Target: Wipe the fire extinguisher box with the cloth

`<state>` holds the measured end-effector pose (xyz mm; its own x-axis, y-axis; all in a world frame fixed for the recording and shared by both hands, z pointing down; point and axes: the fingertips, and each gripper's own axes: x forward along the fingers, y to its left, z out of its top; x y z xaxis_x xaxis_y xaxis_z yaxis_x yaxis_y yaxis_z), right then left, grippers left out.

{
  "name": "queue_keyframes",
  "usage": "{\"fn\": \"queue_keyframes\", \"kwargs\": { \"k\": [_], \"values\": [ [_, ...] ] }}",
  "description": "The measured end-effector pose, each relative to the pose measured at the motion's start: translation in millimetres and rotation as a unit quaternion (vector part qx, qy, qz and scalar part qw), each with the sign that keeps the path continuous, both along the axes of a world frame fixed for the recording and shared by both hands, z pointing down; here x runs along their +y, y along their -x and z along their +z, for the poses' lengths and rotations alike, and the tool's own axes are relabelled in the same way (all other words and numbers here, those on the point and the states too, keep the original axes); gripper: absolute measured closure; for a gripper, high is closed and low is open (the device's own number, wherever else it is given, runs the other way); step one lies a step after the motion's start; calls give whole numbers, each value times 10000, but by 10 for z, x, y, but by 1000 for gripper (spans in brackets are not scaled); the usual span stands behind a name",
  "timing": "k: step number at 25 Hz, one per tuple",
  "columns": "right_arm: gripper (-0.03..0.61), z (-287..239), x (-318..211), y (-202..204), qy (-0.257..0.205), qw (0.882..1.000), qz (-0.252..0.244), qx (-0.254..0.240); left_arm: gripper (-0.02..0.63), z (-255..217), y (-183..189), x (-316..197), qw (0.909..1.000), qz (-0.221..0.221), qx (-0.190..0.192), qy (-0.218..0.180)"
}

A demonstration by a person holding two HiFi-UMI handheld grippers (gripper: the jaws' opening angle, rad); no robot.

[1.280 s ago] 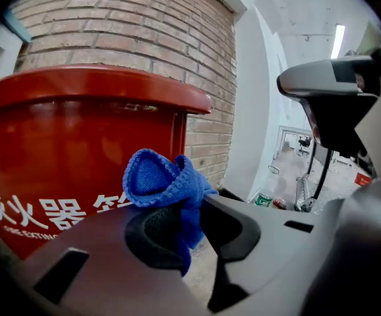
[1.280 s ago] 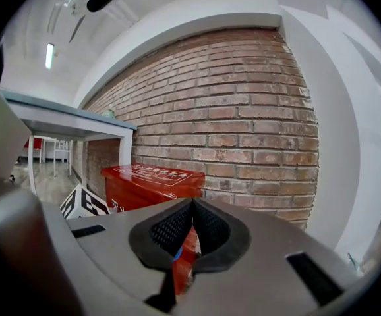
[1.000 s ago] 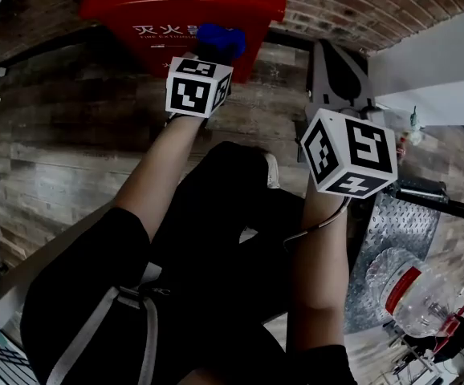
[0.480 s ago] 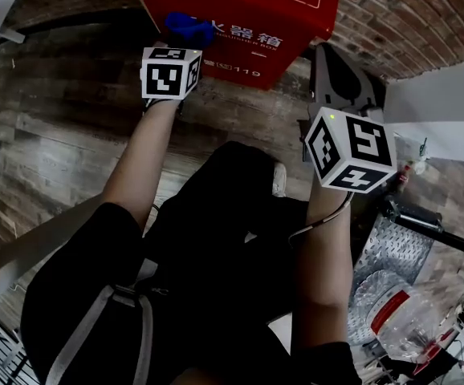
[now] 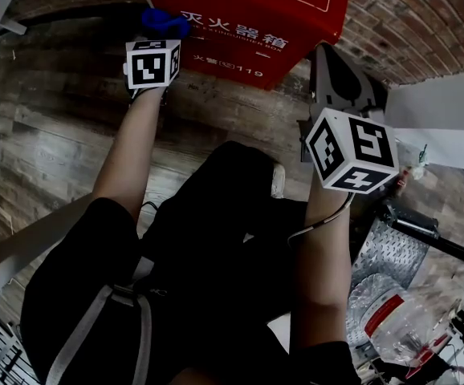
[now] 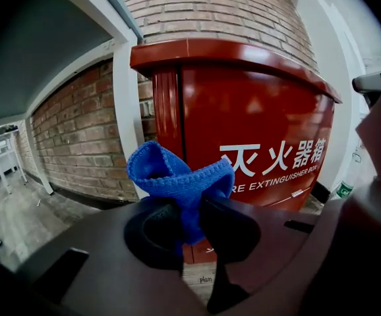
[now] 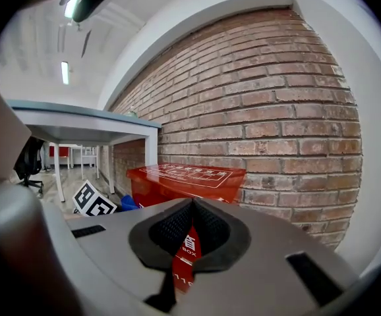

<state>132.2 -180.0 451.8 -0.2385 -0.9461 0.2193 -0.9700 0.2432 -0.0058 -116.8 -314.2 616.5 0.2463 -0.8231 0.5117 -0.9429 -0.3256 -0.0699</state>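
The red fire extinguisher box stands against the brick wall at the top of the head view, white lettering on its front. My left gripper is shut on a blue cloth and holds it at the box's front left corner. In the left gripper view the cloth bunches out above the jaws, with the box just behind it. My right gripper hangs right of the box, apart from it, shut and empty. In the right gripper view the box shows beyond the right gripper.
A brick wall backs the box and the floor is wood plank. A metal tread plate, a black bar and a clear plastic bottle lie at the lower right. A white table stands to the left.
My left gripper has carried the blue cloth leftward along the box's front, from near the middle to its left corner. The right gripper has stayed in place.
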Motion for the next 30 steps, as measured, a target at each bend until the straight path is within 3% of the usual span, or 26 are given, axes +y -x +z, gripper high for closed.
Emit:
{"fn": "queue_keyframes", "kwargs": {
  "k": [9, 16, 23, 30],
  "values": [
    [563, 13, -59, 101, 41, 9999, -163, 30, 535, 400, -25, -26, 9996, -6, -222, 189],
    [563, 10, -70, 131, 63, 9998, -180, 38, 536, 563, -230, 55, 9989, 211, -166, 373],
    [563, -20, -39, 173, 45, 9998, -194, 51, 536, 568, -354, 95, 9994, 58, 25, 337],
    [563, 0, -36, 141, 87, 9998, -149, 21, 536, 542, -848, 252, 9976, 514, 201, 410]
  ]
}}
